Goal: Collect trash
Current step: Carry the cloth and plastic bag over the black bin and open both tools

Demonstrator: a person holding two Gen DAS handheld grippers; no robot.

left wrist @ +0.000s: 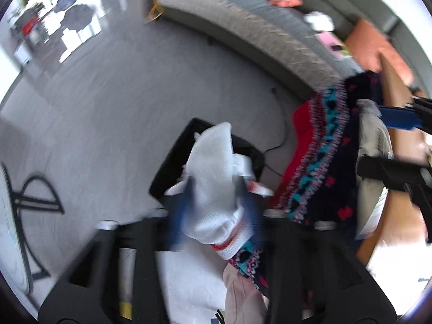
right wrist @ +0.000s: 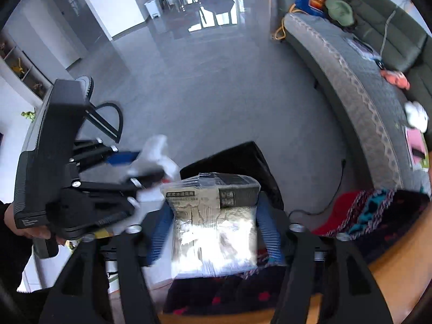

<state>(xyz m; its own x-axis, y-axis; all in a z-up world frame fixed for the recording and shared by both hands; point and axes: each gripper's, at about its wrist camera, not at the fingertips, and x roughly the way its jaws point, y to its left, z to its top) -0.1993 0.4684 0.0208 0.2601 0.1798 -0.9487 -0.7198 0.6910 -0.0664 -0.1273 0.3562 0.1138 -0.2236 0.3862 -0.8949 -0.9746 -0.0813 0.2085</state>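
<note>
The left tongs (left wrist: 216, 216) stood apart at the lower middle of the left wrist view; a crumpled white tissue (left wrist: 216, 178) hung blurred between the blue pads, and whether they touched it could not be told; beyond it sat a black bin (left wrist: 172, 159) on the grey floor (left wrist: 108, 108). In the right wrist view the right tongs (right wrist: 216, 232) were spread, with a clear plastic packet (right wrist: 216, 221) between the pads (right wrist: 267, 232); contact could not be told; the packet hung above the bin, lower centre. A patterned knit cloth (right wrist: 378, 210) lay on the wooden worktop (right wrist: 399, 270) at lower right; a grey sofa (right wrist: 351, 81) curved along the right.
</note>
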